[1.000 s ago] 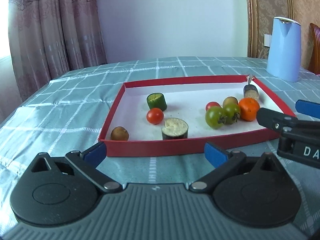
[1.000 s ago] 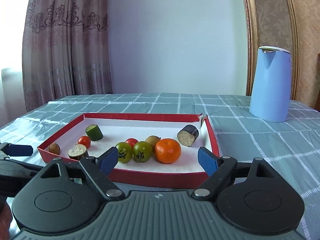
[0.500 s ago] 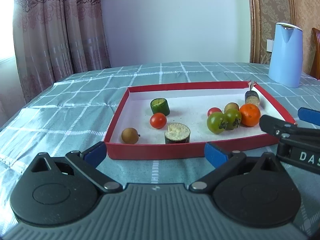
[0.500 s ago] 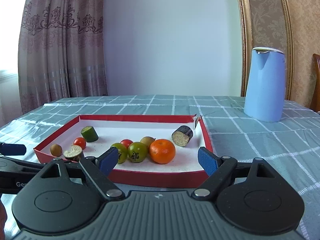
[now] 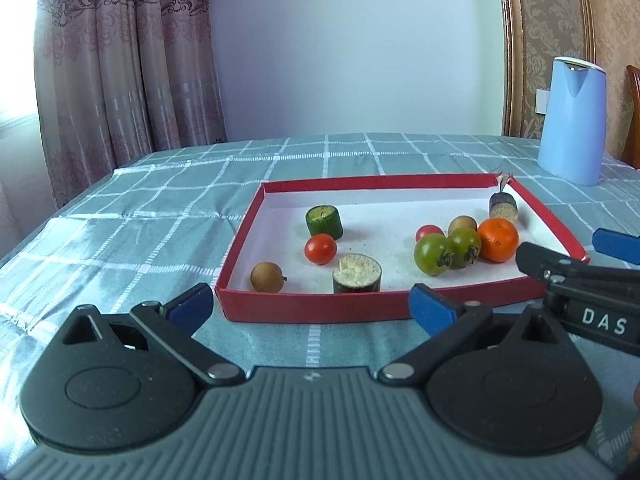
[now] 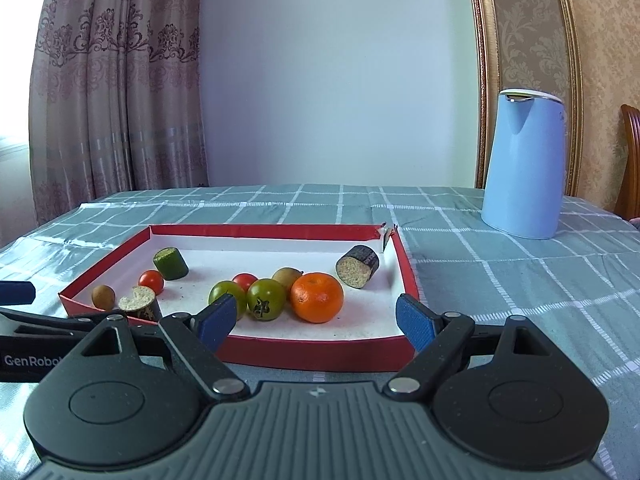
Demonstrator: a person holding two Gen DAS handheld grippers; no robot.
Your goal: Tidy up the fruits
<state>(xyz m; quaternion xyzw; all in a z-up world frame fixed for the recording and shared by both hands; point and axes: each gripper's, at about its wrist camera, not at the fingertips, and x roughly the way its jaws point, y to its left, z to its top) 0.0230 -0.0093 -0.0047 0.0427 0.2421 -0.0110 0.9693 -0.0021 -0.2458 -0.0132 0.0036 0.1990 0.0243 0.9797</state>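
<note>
A shallow red tray [image 5: 320, 307] [image 6: 312, 354] with a white floor holds several pieces. An orange [image 5: 498, 239] [image 6: 317, 297] sits beside two green tomatoes [image 5: 434, 254] [image 6: 266, 299]; a red tomato [image 5: 320, 248] [image 6: 151, 281], a brown longan [image 5: 266, 277] [image 6: 103, 296], a cucumber chunk [image 5: 324, 222] [image 6: 170, 263] and two eggplant chunks [image 5: 357, 274] [image 6: 358, 266] lie around them. My left gripper [image 5: 311, 307] is open just short of the tray's near wall. My right gripper [image 6: 316, 320] is open at the same wall, in front of the orange. Neither holds anything.
A light blue jug [image 5: 572, 131] [image 6: 522, 164] stands on the checked teal tablecloth [image 5: 140, 216] behind the tray's right corner. Curtains hang at the far left; a wooden chair back shows at the right edge.
The left wrist view has tilted upward a little, so the tray sits lower in the frame. Both grippers stay open and no piece in the tray has moved.
</note>
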